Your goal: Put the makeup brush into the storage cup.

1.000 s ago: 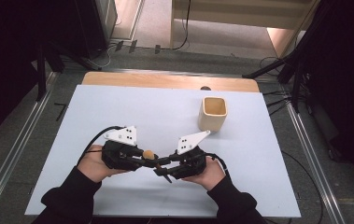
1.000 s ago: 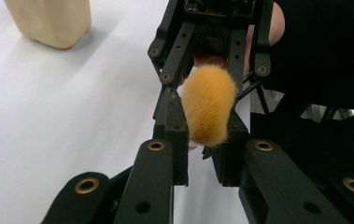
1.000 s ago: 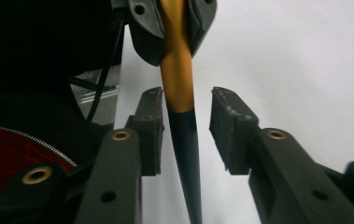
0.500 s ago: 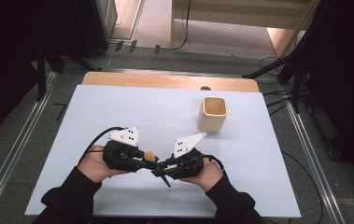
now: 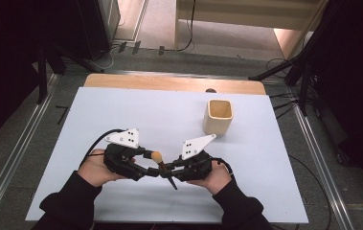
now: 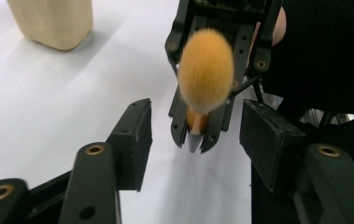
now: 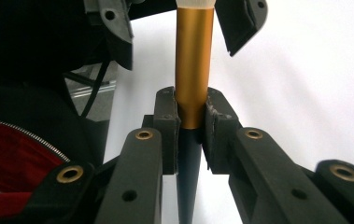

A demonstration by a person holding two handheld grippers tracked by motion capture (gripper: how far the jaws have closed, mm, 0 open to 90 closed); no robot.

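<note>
Orange-bristled makeup brush (image 5: 159, 160) sits between left gripper (image 5: 143, 163) and right gripper (image 5: 175, 168), near the front edge of the white table mat (image 5: 145, 115). Beige square wooden cup (image 5: 218, 116) stands behind-right of the brush, well apart.

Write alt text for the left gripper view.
A makeup brush with an orange bristle head points at the camera, clamped by the right hand-held gripper. The left hand-held gripper has just opened around it; a beige cup stands behind.
</note>
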